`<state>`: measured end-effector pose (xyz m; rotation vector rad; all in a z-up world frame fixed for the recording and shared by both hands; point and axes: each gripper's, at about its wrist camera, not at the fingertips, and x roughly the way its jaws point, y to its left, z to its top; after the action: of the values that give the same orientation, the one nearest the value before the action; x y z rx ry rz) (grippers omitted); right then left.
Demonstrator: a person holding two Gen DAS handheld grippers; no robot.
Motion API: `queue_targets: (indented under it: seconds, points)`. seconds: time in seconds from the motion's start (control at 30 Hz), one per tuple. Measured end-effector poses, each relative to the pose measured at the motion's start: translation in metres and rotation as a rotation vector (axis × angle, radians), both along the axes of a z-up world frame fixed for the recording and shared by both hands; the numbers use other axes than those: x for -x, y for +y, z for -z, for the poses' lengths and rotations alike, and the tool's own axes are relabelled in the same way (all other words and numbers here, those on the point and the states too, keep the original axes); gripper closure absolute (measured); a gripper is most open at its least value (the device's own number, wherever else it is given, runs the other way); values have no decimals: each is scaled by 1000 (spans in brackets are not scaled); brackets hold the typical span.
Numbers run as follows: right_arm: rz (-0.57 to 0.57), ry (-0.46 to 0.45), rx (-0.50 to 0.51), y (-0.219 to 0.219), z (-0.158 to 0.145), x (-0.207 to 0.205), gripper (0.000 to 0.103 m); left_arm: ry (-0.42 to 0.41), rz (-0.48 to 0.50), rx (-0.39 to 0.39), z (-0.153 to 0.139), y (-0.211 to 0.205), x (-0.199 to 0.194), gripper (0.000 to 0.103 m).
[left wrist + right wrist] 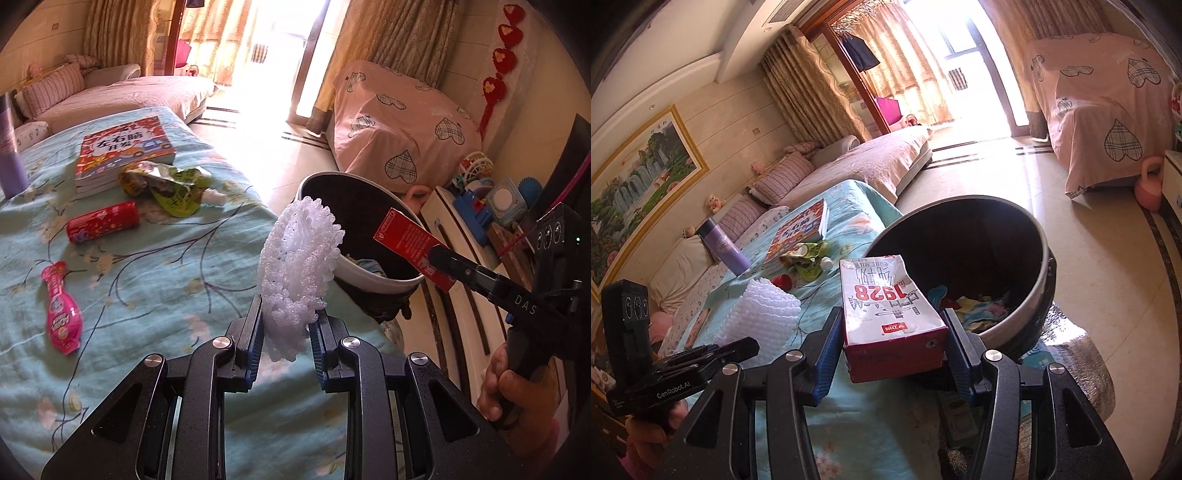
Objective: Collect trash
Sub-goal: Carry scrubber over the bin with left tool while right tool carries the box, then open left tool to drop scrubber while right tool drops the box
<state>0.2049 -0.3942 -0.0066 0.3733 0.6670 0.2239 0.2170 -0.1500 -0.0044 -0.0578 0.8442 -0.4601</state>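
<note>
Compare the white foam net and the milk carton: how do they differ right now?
The foam net is white, soft and frilly; the milk carton is a stiff red-and-white box with a torn top. The left gripper pinches the net narrowly; the right gripper spans the carton wider. Both are held near the bin.

Left gripper [286, 345]: black textured linkage arms, silver round screws at the pivots, blue ribbed pads [254, 354]. Right gripper [893, 345]: same build; side view shows white "DAS" lettering. Black camera block with three lenses, "GenRobot.AI" marking. Right hand [513, 387] bare, pink sleeve edge.
</note>
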Motion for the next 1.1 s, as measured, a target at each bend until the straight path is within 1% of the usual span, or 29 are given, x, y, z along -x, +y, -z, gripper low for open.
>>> queue_targets:
  seconds: [0.3,0.47,0.83,1.1]
  points:
    - [25,6,13,-11,0,-4,50,0,62,-39,-2,-35,-14,81]
    - [35,7,25,-16,-3,-9,50,1,86,-41,-6,-49,-23,81]
    - [42,21,34,-26,-2,-23,50,30,105,-58,-8,-75,-46,80]
    - [43,39,31,-34,2,-38,50,27,123,-87,-8,-94,-57,80]
